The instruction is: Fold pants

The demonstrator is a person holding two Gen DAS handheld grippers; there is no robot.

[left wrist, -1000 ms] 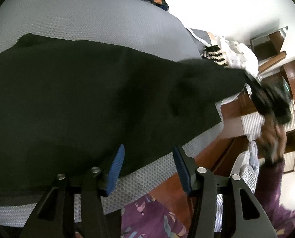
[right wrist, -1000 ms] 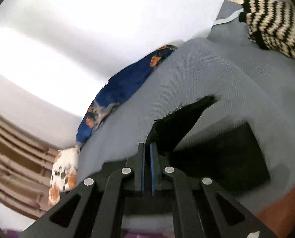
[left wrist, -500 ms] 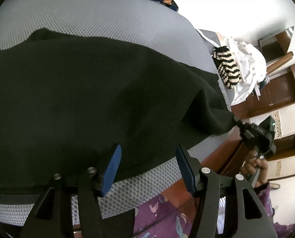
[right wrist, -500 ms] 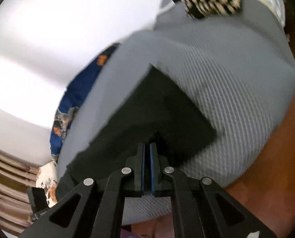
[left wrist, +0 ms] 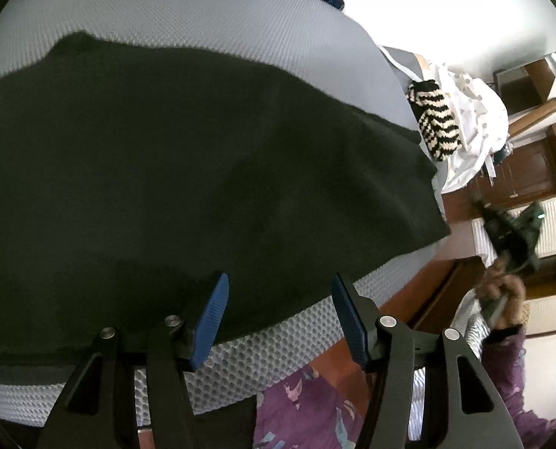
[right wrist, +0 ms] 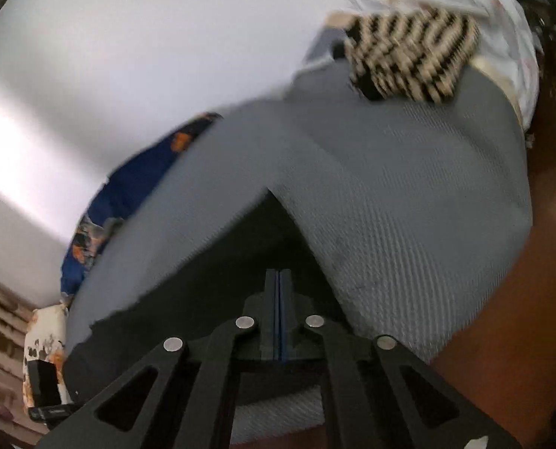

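Note:
Black pants [left wrist: 203, 168] lie spread flat on a grey mesh mattress [left wrist: 240, 30]. My left gripper [left wrist: 279, 278] hovers open over their near edge, with nothing between its blue pads. In the left wrist view my right gripper [left wrist: 482, 204] is blurred, off the mattress's right side. A strip of floor separates it from the pants' right corner. In the right wrist view the right gripper [right wrist: 278, 273] has its pads pressed together, and no cloth shows between them. The pants [right wrist: 221, 280] lie on the mattress [right wrist: 390, 205] behind it.
A black-and-cream striped knit [left wrist: 433, 127] [right wrist: 409, 63] and white cloth [left wrist: 472, 119] lie at the mattress's far right end. Blue patterned fabric [right wrist: 128, 194] lies along the wall side. Brown wooden furniture [left wrist: 521, 172] stands to the right. A hand [left wrist: 502, 295] in a purple sleeve holds the right gripper.
The right gripper drew the pants' right corner out and down onto the mattress, then came away from it toward the floor side. The pants now lie flat. The left gripper stayed put.

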